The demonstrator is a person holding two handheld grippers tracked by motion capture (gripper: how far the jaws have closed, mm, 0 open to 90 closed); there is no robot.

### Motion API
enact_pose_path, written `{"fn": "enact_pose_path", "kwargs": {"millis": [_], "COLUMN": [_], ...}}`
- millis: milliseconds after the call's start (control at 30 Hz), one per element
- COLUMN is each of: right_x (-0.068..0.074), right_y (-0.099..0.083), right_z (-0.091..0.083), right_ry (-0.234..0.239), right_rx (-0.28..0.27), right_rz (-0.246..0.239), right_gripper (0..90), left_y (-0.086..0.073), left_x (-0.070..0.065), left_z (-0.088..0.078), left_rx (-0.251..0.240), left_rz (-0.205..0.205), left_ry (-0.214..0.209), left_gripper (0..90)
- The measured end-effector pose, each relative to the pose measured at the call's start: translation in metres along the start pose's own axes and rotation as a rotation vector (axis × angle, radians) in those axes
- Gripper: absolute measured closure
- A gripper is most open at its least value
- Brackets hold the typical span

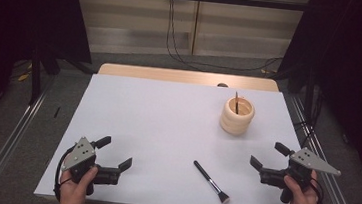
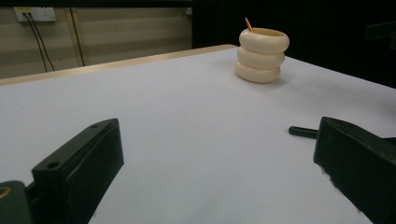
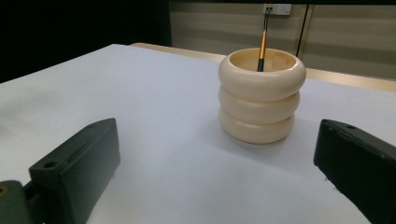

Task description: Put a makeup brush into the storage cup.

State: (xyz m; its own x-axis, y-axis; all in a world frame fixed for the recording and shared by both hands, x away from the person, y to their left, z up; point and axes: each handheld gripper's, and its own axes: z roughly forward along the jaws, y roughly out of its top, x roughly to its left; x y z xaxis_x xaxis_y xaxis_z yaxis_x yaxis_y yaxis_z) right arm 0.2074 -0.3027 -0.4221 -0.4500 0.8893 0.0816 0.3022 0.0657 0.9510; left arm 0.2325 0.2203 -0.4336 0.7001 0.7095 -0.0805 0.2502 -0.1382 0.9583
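A cream ribbed holder [image 1: 237, 115] [image 2: 261, 55] [image 3: 261, 95] stands upright at the back right of the white table [image 1: 156, 125], with a thin stick [image 1: 237, 103] [image 3: 262, 50] poking out of it. A black-handled brush [image 1: 211, 181] lies flat near the front edge; its handle tip [image 2: 301, 131] peeks out beside the left gripper's jaw. My left gripper [image 1: 114, 153] rests at the front left, open and holding nothing. At the front right my right gripper [image 1: 268, 156] is open too, aimed at the holder.
A wooden strip [image 1: 186, 77] borders the table's far edge. Metal rails [image 1: 6, 145] run along both sides on the floor. Cables [image 1: 175, 41] hang from a wall socket behind the table. Dark curtains flank the left and right.
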Motion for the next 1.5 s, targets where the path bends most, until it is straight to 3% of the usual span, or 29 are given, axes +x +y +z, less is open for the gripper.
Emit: {"fn": "enact_pose_path", "kwargs": {"millis": [100, 167, 300, 400, 467, 633, 933, 1033, 1300, 1500], "right_x": [0.003, 0.005, 0.008, 0.012, 0.012, 0.014, 0.011, 0.012, 0.012, 0.012], "right_y": [-0.004, -0.006, -0.012, -0.017, -0.018, -0.019, -0.018, -0.017, -0.019, -0.014], "right_z": [-0.007, -0.011, -0.019, -0.023, -0.022, -0.021, -0.021, -0.021, -0.023, -0.023], "right_ry": [0.000, -0.013, -0.027, -0.011, -0.011, -0.009, -0.005, 0.002, 0.018, 0.038], "right_rx": [-0.015, -0.007, -0.010, -0.004, 0.009, -0.005, -0.010, -0.017, -0.007, -0.019], "right_rz": [0.051, 0.023, 0.048, 0.037, -0.001, -0.013, 0.011, -0.006, 0.025, 0.008], "right_gripper": [0.0, 0.0, 0.0, 0.0, 0.0, 0.0, 0.0, 0.0, 0.0, 0.0], "left_y": [0.000, 0.000, 0.000, -0.001, -0.001, -0.001, -0.001, -0.001, -0.001, -0.001], "left_x": [0.000, -0.001, -0.002, -0.001, -0.002, -0.002, -0.001, 0.000, 0.000, 0.000], "left_z": [-0.001, -0.001, -0.002, -0.004, -0.005, -0.005, -0.005, -0.005, -0.005, -0.004], "left_rx": [0.001, -0.003, 0.000, -0.001, -0.002, -0.002, -0.002, -0.002, -0.006, -0.003], "left_rz": [-0.002, -0.002, -0.001, -0.004, 0.000, -0.002, -0.001, -0.004, 0.001, -0.002], "left_ry": [-0.001, -0.006, 0.000, 0.005, 0.001, 0.007, 0.003, -0.005, -0.004, 0.002], "left_gripper": [1.5, 1.5, 1.5, 1.5, 1.5, 1.5, 1.5, 1.5, 1.5, 1.5]}}
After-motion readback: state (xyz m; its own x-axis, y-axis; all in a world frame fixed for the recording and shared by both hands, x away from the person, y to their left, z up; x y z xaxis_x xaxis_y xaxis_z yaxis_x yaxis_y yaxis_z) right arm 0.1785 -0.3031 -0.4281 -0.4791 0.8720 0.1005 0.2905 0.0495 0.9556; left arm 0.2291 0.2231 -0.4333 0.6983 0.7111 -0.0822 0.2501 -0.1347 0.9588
